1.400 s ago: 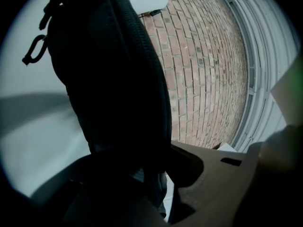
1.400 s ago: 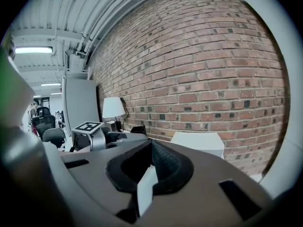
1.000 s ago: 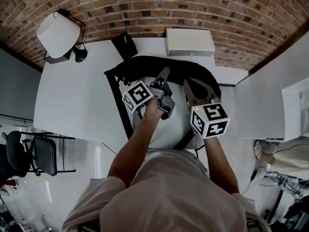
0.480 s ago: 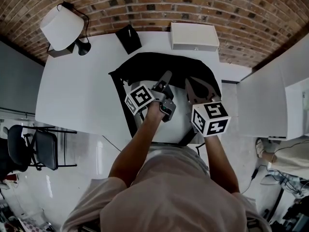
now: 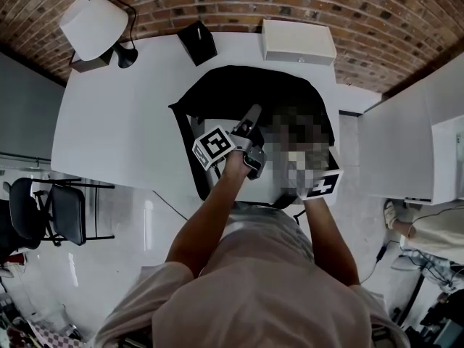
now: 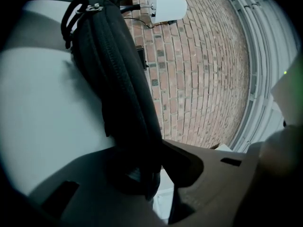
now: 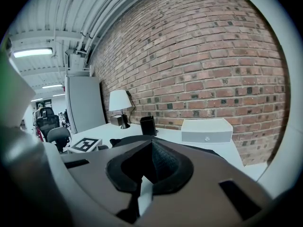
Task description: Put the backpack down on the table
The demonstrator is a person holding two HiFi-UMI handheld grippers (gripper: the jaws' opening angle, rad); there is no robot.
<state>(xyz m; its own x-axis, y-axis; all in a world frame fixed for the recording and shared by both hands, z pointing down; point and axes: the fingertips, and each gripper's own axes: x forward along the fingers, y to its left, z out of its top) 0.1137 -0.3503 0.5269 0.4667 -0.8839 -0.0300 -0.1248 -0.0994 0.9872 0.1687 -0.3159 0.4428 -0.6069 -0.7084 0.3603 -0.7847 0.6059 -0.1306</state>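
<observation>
A black backpack (image 5: pixel 250 96) is at the white table (image 5: pixel 116 129), near its front edge. I cannot tell whether its bottom rests on the top. My left gripper (image 5: pixel 251 114) is shut on the backpack's black fabric. In the left gripper view the backpack (image 6: pixel 113 79) runs away from the left gripper (image 6: pixel 150 174) along the table, zipper pulls (image 6: pixel 87 8) at the far end. My right gripper (image 7: pixel 150 174) is shut on a black mesh fold of the backpack (image 7: pixel 158 162). In the head view only the right gripper's marker cube (image 5: pixel 324 184) shows.
A white-shaded lamp (image 5: pixel 90 24) stands at the table's far left corner, with a black holder (image 5: pixel 197 42) and a white box (image 5: pixel 299 42) along the brick wall. A white cabinet (image 5: pixel 406 143) flanks the table's right. A black chair (image 5: pixel 51 220) stands on the floor at left.
Both grippers have sunk with the backpack toward the table top. The backpack now spreads wider over the table.
</observation>
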